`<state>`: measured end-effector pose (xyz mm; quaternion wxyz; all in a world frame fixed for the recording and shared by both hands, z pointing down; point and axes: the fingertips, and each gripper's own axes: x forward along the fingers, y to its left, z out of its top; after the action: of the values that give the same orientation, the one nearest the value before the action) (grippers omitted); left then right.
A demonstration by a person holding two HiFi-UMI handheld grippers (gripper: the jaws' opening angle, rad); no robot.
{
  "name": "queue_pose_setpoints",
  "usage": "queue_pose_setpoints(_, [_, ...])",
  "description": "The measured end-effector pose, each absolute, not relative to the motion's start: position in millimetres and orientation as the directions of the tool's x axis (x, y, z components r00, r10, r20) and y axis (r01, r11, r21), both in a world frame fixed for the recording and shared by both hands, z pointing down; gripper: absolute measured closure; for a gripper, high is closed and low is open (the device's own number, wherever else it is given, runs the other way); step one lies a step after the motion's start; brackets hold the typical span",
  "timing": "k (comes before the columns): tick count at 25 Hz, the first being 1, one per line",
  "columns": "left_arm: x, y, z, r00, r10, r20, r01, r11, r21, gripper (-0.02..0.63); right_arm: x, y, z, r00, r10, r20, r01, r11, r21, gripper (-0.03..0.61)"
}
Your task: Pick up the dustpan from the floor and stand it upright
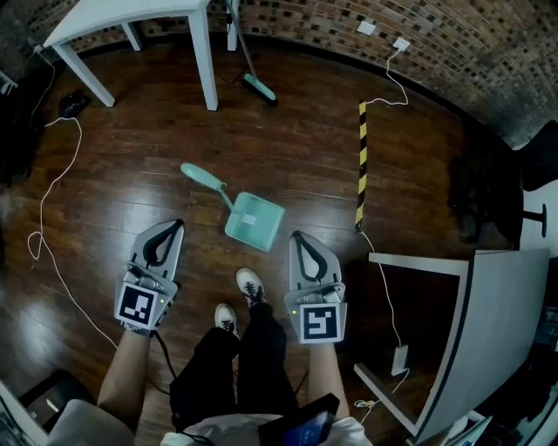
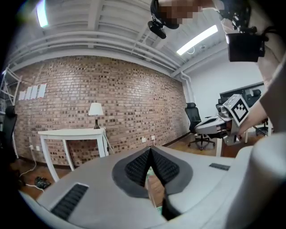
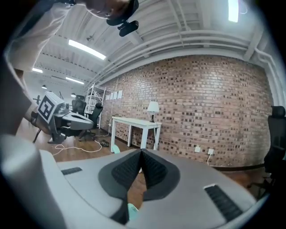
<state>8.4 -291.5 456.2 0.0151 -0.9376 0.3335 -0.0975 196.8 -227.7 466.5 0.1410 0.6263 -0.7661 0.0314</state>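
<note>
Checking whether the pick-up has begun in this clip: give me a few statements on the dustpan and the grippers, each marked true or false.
1. The dustpan lies on the floor, not upright. True.
2. The left gripper is shut on the dustpan's handle. False: its jaws are together on nothing, apart from the dustpan.
3. The right gripper has its jaws together and holds nothing. True.
4. The broom lies across the dustpan. False: its head sits far off, near the white table.
</note>
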Motion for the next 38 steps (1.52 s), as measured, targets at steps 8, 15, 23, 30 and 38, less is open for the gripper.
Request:
queue_pose_setpoints(8, [-10.5, -261.1, 294.8, 0.764, -0.639, 0.084, -0.633, -0.769, -0.091, 0.600, 185.8, -170.2, 277.5, -0.109, -0.983, 0.146, -0.992, 0.116, 0.039, 0.575])
queue_pose_setpoints(15, [11.5, -237.2, 204.6, 0.774, -0.632, 0.034, -0.625, -0.772, -0.115, 0.600, 221.6, -129.9, 174.4, -0.038, -0.995, 0.094, -0.995, 0.046, 0.092, 0.575])
queue_pose_setpoints(23, [39.4, -233.2, 136.3, 0.785, -0.617, -0.048, -0.616, -0.772, -0.153, 0.600, 243.8, -135.8, 118.2, -0.014, -1.000, -0.001, -0.989, 0.014, 0.150, 0.575])
queue_pose_setpoints(30, [26.9, -215.6, 128.6, 0.789, -0.613, -0.041, -0.612, -0.778, -0.141, 0.600, 220.3, -121.5, 103.0, -0.040, -0.999, -0.025, -0.985, 0.036, 0.168, 0.575])
queue_pose_setpoints(38, [10.0, -178.0, 136.5, 0.803, -0.595, -0.010, -0.591, -0.796, -0.132, 0.600, 205.1, -80.5, 101.3, -0.005, -0.999, -0.037, -0.998, 0.002, 0.069, 0.575])
